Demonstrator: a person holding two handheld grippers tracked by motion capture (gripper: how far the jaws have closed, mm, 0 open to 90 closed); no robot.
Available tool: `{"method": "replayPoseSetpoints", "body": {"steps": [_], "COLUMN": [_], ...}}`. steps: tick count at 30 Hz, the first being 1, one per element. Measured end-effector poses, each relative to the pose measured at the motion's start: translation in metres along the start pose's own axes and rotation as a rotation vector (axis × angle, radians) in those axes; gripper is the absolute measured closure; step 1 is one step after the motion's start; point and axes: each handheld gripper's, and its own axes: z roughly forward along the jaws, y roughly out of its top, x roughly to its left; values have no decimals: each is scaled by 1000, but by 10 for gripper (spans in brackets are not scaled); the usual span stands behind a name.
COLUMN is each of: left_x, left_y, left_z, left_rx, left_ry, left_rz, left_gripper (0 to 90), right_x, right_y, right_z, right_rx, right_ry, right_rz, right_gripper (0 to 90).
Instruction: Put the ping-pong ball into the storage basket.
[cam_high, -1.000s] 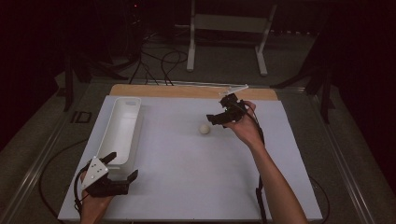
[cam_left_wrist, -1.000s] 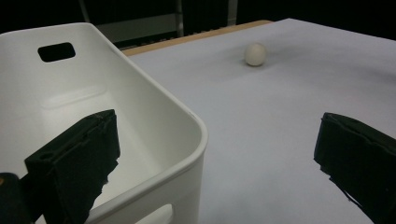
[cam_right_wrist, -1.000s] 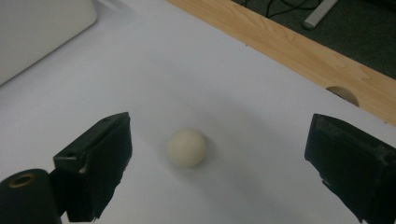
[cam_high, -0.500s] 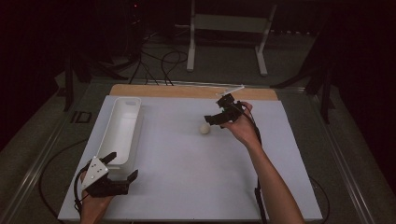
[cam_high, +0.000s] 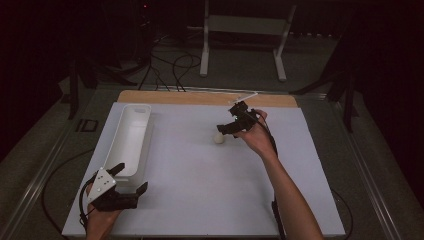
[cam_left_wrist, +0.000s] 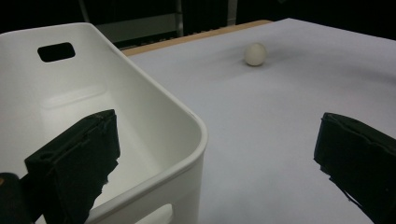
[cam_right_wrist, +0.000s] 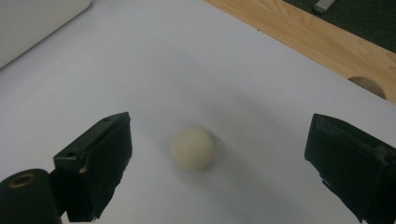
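The right gripper (cam_high: 226, 131) hangs over the ball (cam_high: 219, 138) at the far middle of the counter (cam_high: 200, 200), nearer the far wooden edge than the near one; its fingers (cam_right_wrist: 95, 163) are spread wide, nothing between them but air; in the right gripper view the ball (cam_right_wrist: 192, 148) sits squarely in the gap, a touch closer to the left finger than to the other one, and ahead of the tips, so the coming move looks like a short push forward and down before any squeeze; a ball has no long axis, so any angle of approach serves, though it may roll if one finger touches first.

The left gripper (cam_high: 129, 186) sits at the near-left corner of the counter, well apart from the ball; the right hand (cam_high: 255, 135) is plainly the nearer; the left fingers (cam_left_wrist: 77, 163) are spread too, holding nothing, one of them in front of the near end of the bin (cam_high: 131, 137), the other over bare counter.

Materials: the ball is off-white, matte, smooth, probably hard and light; the bin (cam_left_wrist: 154, 107) is a long white glossy plastic one with rounded rim and a handle slot, lying along the left edge; the counter is a flat pale sheet over wood; the fingers are black, with rough-edged pads.
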Motion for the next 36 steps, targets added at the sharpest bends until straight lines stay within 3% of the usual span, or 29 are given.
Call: {"method": "replayPoseSetpoints", "body": {"steps": [36], "left_x": [0], "left_y": [0], "left_z": [0], "left_rx": [1], "left_ry": [-2], "left_rz": [1], "left_gripper": [9], "right_x": [3], "right_y": [0], "right_z": [22], "right_rx": [54], "right_ry": [5], "right_rz": [-2], "right_gripper": [71]}}
